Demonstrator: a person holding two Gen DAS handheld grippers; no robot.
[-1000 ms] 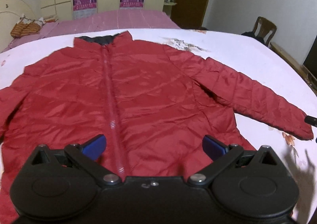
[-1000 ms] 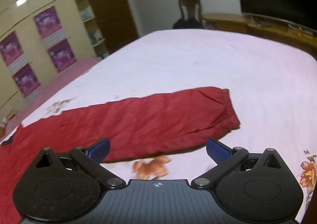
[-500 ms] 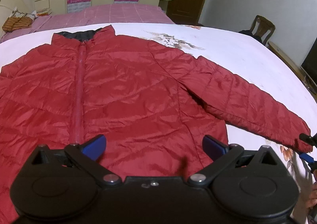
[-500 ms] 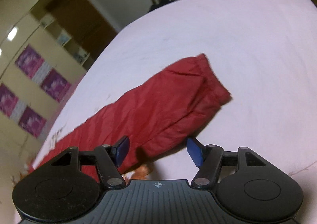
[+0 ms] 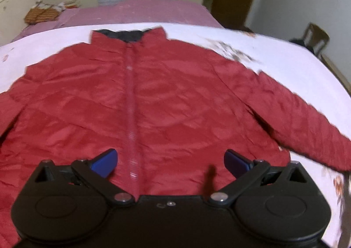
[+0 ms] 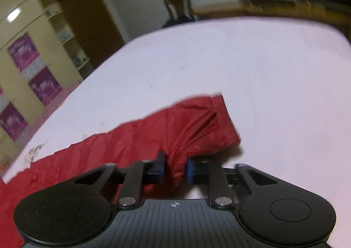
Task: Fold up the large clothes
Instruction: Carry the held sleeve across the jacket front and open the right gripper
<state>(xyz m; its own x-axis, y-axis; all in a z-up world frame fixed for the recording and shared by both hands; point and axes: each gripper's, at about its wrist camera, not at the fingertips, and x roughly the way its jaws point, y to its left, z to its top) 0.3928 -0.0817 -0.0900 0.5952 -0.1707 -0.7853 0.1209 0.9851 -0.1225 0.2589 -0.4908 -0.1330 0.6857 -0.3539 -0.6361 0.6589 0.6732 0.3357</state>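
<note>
On white bedsheet [image 5: 285, 61], red puffer jacket [image 5: 175, 105] is lying flat, front up, zipper [image 5: 131, 116] closed, collar pointing away from the camera. Its sleeve [image 6: 186, 125] is stretching out sideways over the sheet. Right gripper [image 6: 175, 169] is pinching bunched sleeve fabric just short of the cuff. Left gripper [image 5: 171, 162] is hovering over the hem, fingers spread wide, holding nothing. Pink bed [image 5: 142, 10], wooden chair [image 6: 177, 10] behind.

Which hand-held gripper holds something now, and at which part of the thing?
The right hand-held gripper pinches the red jacket at the lower edge of its sleeve, near the cuff. The left hand-held gripper is open and holds nothing.
</note>
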